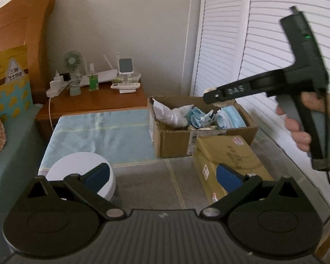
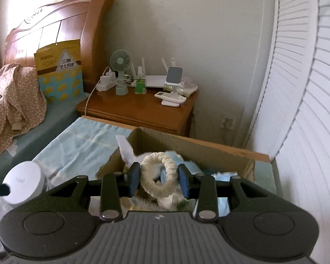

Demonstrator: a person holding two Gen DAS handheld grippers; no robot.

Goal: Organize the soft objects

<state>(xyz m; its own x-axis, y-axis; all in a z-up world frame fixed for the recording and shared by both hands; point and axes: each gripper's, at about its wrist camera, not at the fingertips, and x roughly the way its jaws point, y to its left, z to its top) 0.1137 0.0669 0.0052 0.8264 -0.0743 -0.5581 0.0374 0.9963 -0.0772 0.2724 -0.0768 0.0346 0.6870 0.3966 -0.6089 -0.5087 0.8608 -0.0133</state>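
My right gripper [image 2: 158, 180] holds a cream fuzzy hair scrunchie [image 2: 159, 173] between its blue pads, above the open cardboard box [image 2: 187, 147]. In the left wrist view the right gripper [image 1: 215, 98] hangs over that box [image 1: 178, 140], with the cream scrunchie [image 1: 222, 103] peeking out around its tip. The box holds blue face masks [image 1: 228, 118] and white soft items [image 1: 171, 114]. My left gripper [image 1: 162, 176] is open and empty, low over the grey surface in front of the box.
A white round lidded container [image 1: 83, 171] sits on the light-blue cloth [image 1: 103, 132]. A yellowish carton [image 1: 228, 160] lies beside the box. A wooden nightstand [image 2: 143, 110] carries a fan, chargers and a router. White louvred doors [image 1: 275, 44] stand at right. Floral cloth [image 2: 13, 101] lies on the bed.
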